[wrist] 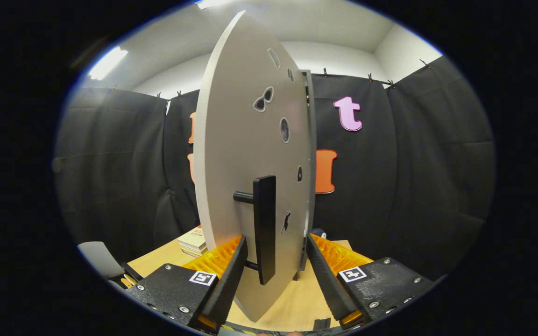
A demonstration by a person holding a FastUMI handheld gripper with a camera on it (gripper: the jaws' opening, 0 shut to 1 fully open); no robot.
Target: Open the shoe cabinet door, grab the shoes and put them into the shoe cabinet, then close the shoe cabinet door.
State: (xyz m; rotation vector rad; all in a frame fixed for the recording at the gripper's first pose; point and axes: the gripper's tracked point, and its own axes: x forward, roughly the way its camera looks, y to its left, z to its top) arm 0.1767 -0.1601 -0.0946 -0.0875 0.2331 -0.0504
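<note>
Gripper [276, 273] fingers spread, straddling shoe cabinet door [245, 154] edge-on; nothing clamped. Handle [264, 228], landmark: dark vertical bar on short standoffs, between fingers, nearer left one; contact with it cannot be told. Door: flat rigid panel, seemingly light, hinged at far edge, decorative cutouts above handle. Judgement: bar is proper grip point, stiff, smooth, possibly slippery; pinch across bar, swing along hinge arc. Beyond handle: books [194, 242] on table [292, 303]. Shoes not located.

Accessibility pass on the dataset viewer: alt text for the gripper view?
A pale shoe cabinet door stands between the open fingers of the hand-held gripper, its black handle just inside the left finger. Neither finger clearly presses on it. Behind lie a wooden table and stacked books.
</note>
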